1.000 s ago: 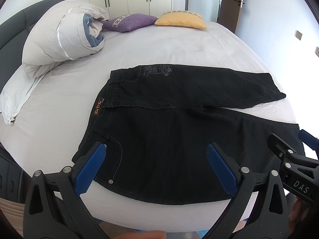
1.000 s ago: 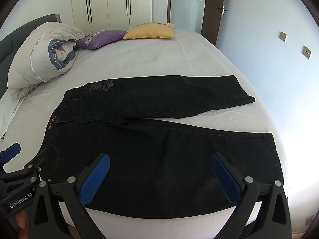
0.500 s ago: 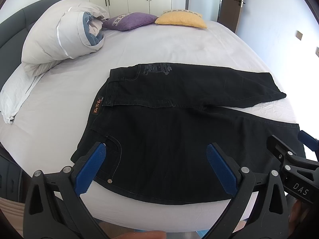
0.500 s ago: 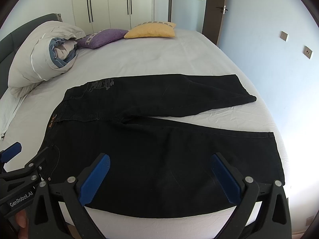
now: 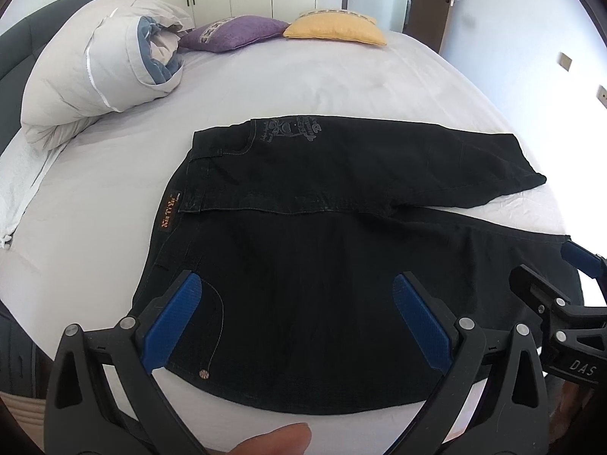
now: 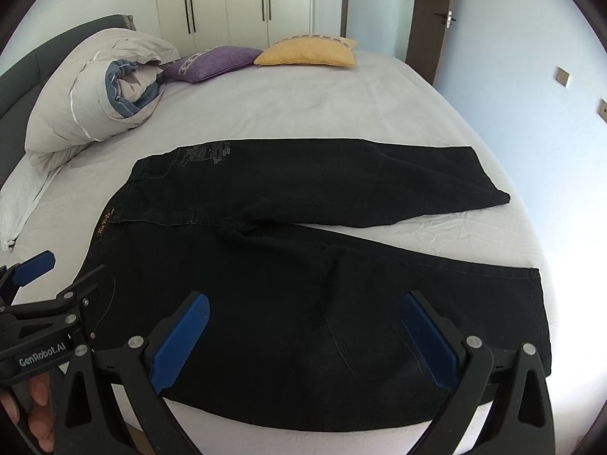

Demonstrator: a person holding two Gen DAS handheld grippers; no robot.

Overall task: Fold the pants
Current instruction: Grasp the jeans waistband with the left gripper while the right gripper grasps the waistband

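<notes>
While both tools hang over the near edge of the bed (image 5: 341, 87), the left gripper (image 5: 296, 314) has its jaws spread wide, and they hold nothing. Its blue pads (image 5: 172, 322) float above the waist end of the black pants (image 5: 322, 265), but I cannot tell if they touch the cloth. The right gripper (image 6: 303, 330) has its jaws wide apart too, with nothing between them, above the near leg of the pants. In the left wrist view the right gripper shows at the right edge, and in the right wrist view the left one shows at the left edge, with a hand (image 6: 34, 413) around it.

A rolled-up grey and blue duvet (image 5: 102, 76) sits at the far left of the bed. A purple pillow (image 5: 235, 32) and a yellow pillow (image 5: 334, 30) lie side by side at the far end, near white wardrobe doors (image 6: 227, 0). Nothing lies between the grippers and the pants.

The pants lie flat on the pale sheet. The waist points left and the two legs point right. The legs spread apart a little, so a strip of sheet shows between them. A small orange label (image 5: 169, 218) sits at the waistband, and grey stitched art (image 5: 290, 129) marks the far hip.
</notes>
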